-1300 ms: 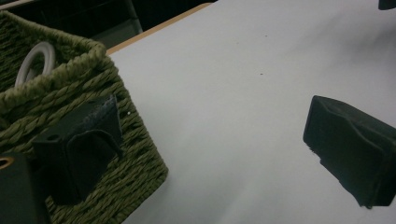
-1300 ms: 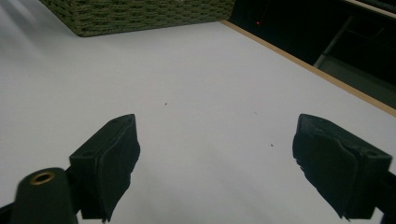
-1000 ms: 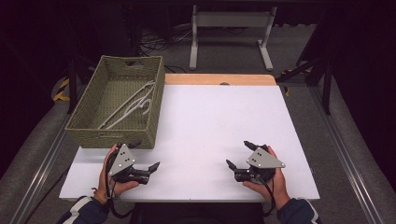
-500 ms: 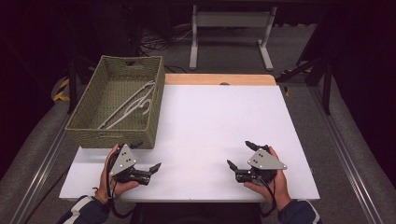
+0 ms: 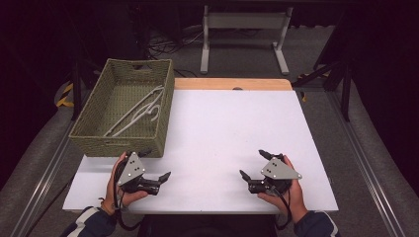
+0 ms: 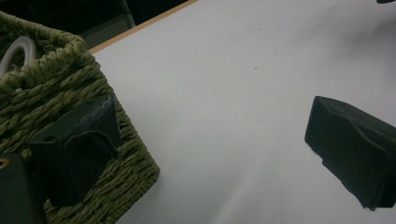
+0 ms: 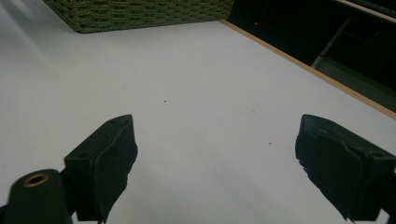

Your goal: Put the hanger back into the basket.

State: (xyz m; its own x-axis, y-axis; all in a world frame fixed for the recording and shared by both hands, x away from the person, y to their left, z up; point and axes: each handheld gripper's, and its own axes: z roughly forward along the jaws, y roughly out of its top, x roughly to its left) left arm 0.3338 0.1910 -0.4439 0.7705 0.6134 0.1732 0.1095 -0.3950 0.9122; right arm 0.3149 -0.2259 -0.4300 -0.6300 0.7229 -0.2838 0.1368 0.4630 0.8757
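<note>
Overhead, left to right:
Basket: a green woven basket (image 5: 94, 129) sits on the table's (image 5: 232, 128) far left, with white hangers (image 5: 140, 111) lying inside.
Left gripper: the left gripper (image 5: 157, 168) sits just in front of the basket's near corner, jaws spread wide, holding nothing.
Left gripper view: one jaw lies against the basket's (image 6: 56, 88) weave; a white hanger loop (image 6: 18, 49) peeks over the rim.
Right gripper: the right gripper (image 5: 253, 164) rests near the table's front right, jaws wide apart, empty.
Right gripper view: bare white table (image 7: 196, 93), the basket (image 7: 140, 13) far off.

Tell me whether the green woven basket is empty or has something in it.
Not empty. In the high view, white hangers lie on the floor of the basket; the left gripper view shows a white curved piece above its rim. How many hangers, I cannot tell.
</note>
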